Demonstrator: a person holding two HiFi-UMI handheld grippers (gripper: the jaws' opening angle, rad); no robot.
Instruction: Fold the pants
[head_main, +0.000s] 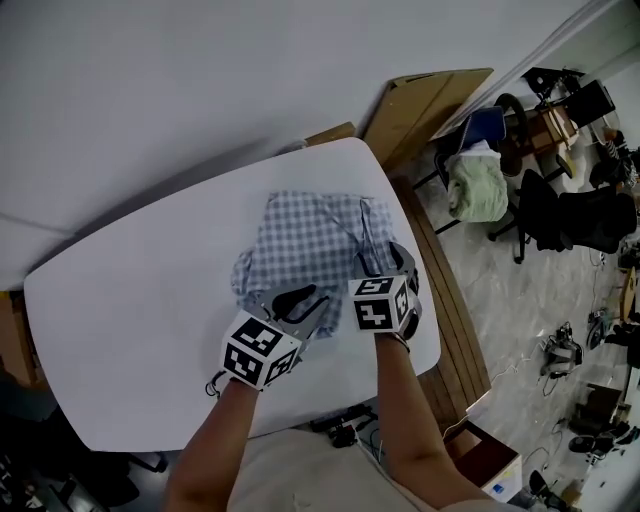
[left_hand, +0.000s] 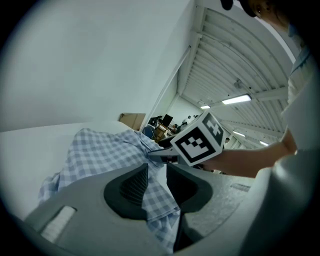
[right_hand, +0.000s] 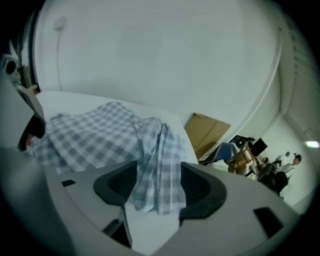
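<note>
Nearest the camera, two bare forearms (head_main: 225, 440) reach up from the bottom of the head view, each hand holding a gripper at the near edge of the cloth. The left gripper (left_hand: 157, 182) has its jaws clamped on the pants (head_main: 310, 240): a thin fold of the blue-and-white check cloth runs down between the two dark pads and hangs out below them. The right gripper (right_hand: 157, 187) is just beside it, on the side toward the bench's right edge. Its jaws stand wide apart, and a loose bunched strip of the same cloth lies in the gap, slack, not pinched. In the left gripper view the right one's marker cube shows close ahead, over the cloth.

The pants lie crumpled, roughly squared, on the white bench (head_main: 130, 300), toward its far right part. The near edge is lifted at the left jaws, and a rumpled ridge runs along the right side. The rest of the bench top is bare white.

Beyond the bench's far corner, a flat cardboard sheet (head_main: 430, 100) leans on the white wall. Farther right, on a pale floor (head_main: 500, 300), stand black office chairs (head_main: 560, 215) and one chair with a light green cloth (head_main: 478, 188) draped over it.
</note>
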